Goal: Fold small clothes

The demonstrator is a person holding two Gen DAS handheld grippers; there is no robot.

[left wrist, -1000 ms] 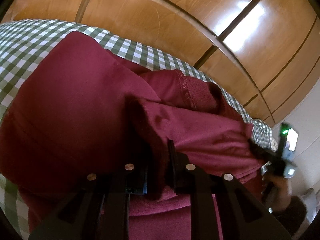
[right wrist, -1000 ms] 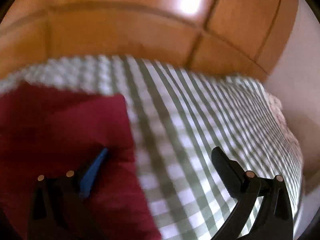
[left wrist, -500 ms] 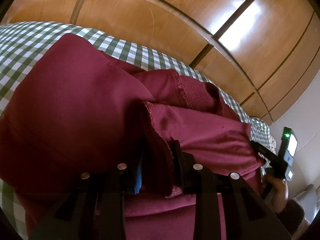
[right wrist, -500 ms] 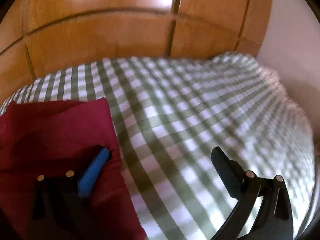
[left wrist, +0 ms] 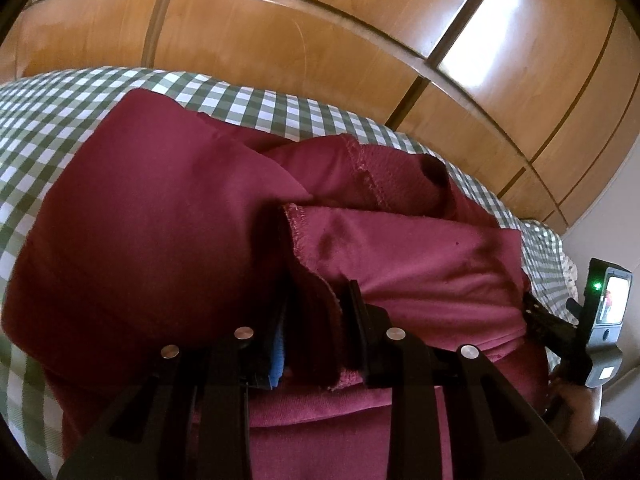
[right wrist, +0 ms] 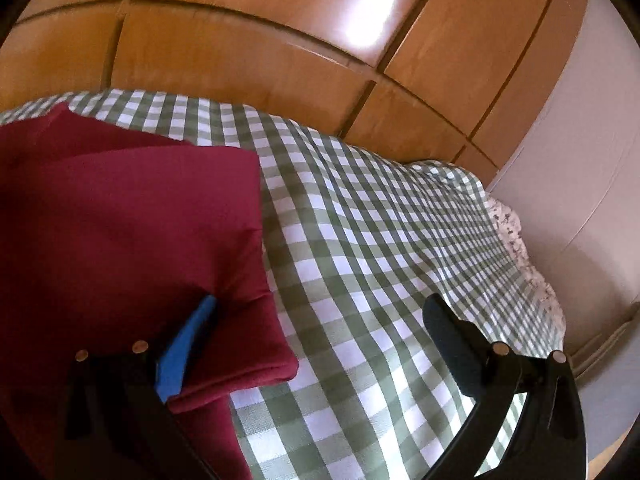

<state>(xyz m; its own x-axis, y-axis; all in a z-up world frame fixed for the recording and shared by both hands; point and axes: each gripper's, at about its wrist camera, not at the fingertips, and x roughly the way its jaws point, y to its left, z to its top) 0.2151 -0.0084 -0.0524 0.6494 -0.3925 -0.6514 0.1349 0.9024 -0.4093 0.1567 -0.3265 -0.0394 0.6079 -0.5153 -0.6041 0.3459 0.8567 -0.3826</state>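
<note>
Left wrist view: my left gripper (left wrist: 316,320) pinches a stitched edge of the maroon garment (left wrist: 152,240), which fills the centre and lower frame over the green checked cloth (left wrist: 48,120). At right edge, my right gripper (left wrist: 560,332), seen from outside.

Right wrist view: my right gripper (right wrist: 320,340) stands spread wide; its blue-padded finger (right wrist: 184,352) lies on the folded garment (right wrist: 120,232) at lower left, the other finger above the checked cloth (right wrist: 380,240). Wooden panels (right wrist: 260,40) span the top.
</note>
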